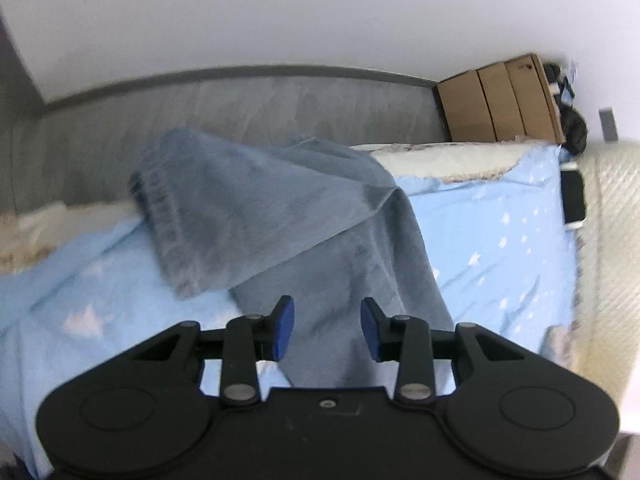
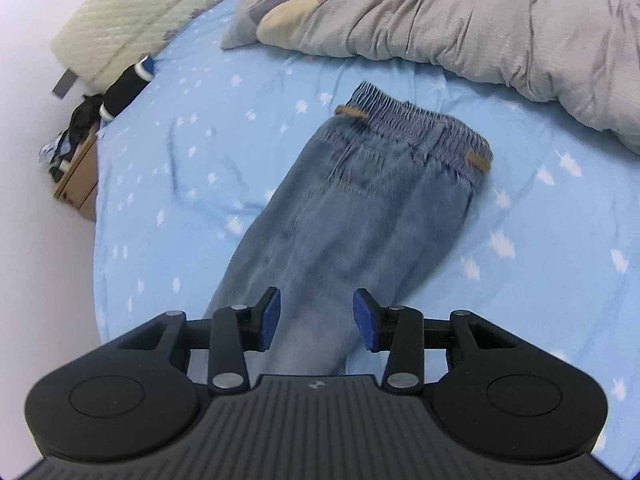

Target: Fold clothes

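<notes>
A pair of blue jeans (image 2: 352, 216) lies lengthwise on the star-printed bed sheet (image 2: 168, 184), its elastic waistband (image 2: 416, 128) toward the rumpled grey duvet (image 2: 500, 20), and in the left wrist view one leg end (image 1: 208, 216) is doubled back over the rest. Both the left gripper (image 1: 327, 328) and the right gripper (image 2: 316, 320) hover over the denim with jaws spread, holding nothing. The folding looks barely begun: perhaps one loose fold made, with most of the folding left.
</notes>
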